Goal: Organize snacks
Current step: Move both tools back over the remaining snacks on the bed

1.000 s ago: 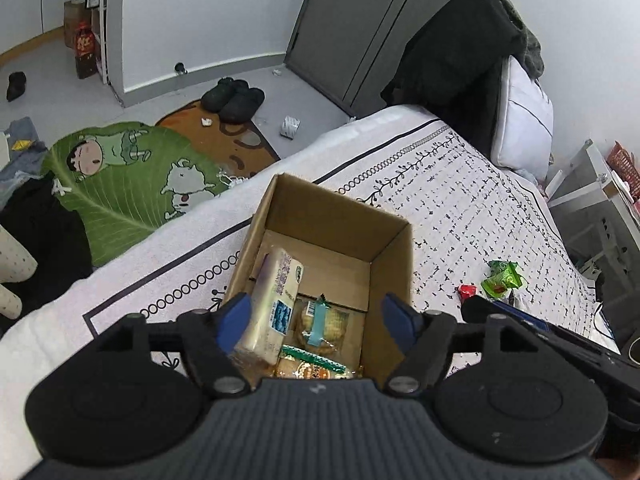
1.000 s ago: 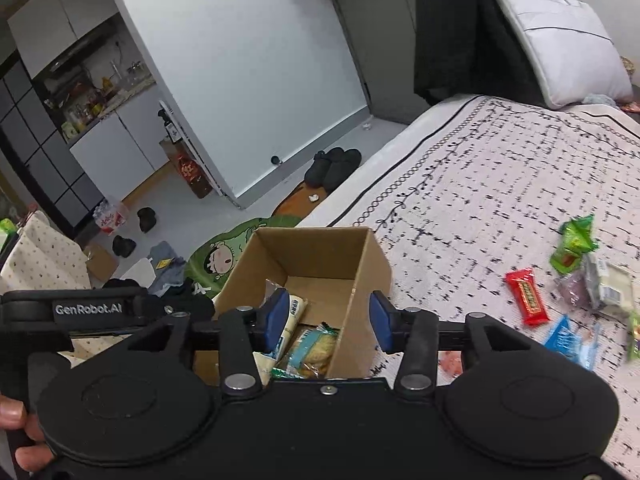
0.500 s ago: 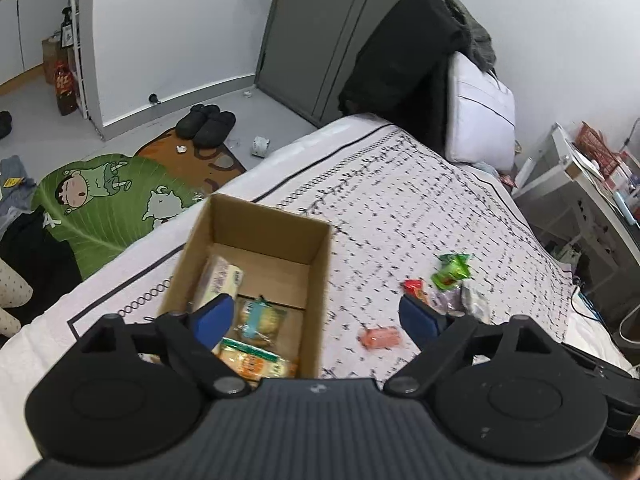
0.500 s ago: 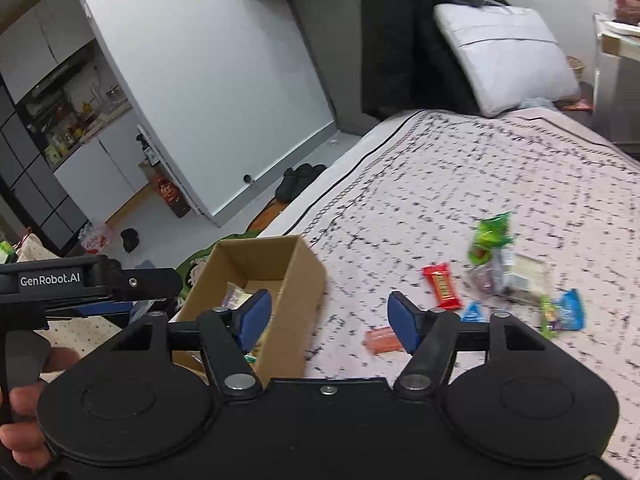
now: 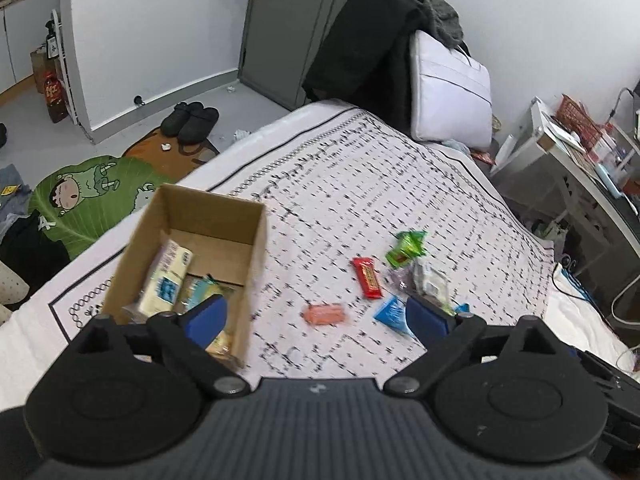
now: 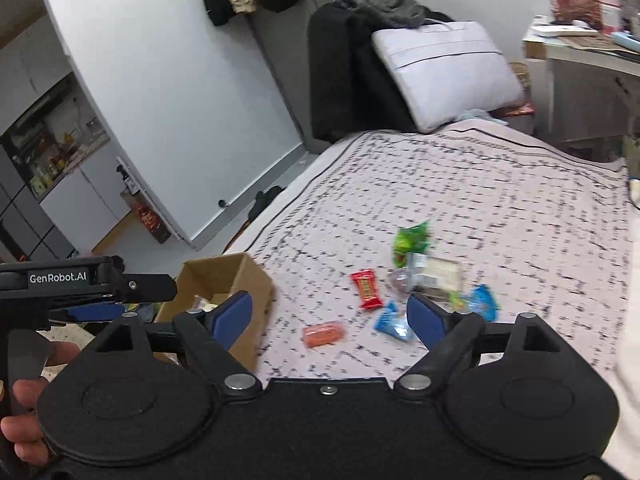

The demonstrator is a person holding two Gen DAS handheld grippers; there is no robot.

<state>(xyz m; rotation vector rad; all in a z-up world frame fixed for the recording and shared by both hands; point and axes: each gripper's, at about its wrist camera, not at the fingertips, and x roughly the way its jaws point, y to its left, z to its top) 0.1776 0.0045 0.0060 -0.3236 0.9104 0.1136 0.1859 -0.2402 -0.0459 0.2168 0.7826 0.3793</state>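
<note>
The cardboard box [image 5: 208, 240], snacks inside, sits behind the left gripper's [image 5: 316, 318] left finger. Both grippers' jaws have just been opening, spread on nothing. Between the right gripper's [image 6: 330, 316] fingers lie an orange packet [image 6: 323, 333], red bar [image 6: 367, 289] and blue packet [image 6: 390, 320].

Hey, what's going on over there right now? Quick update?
Left gripper and right gripper: jaws just opened, empty. Cardboard box partly filled; loose snacks wait on the bedspread. Nothing in the way.

even, soft indoor light with faint shadows. motion blur smears the bedspread [image 5: 360, 200] pattern. fisheye bends the edges.
</note>
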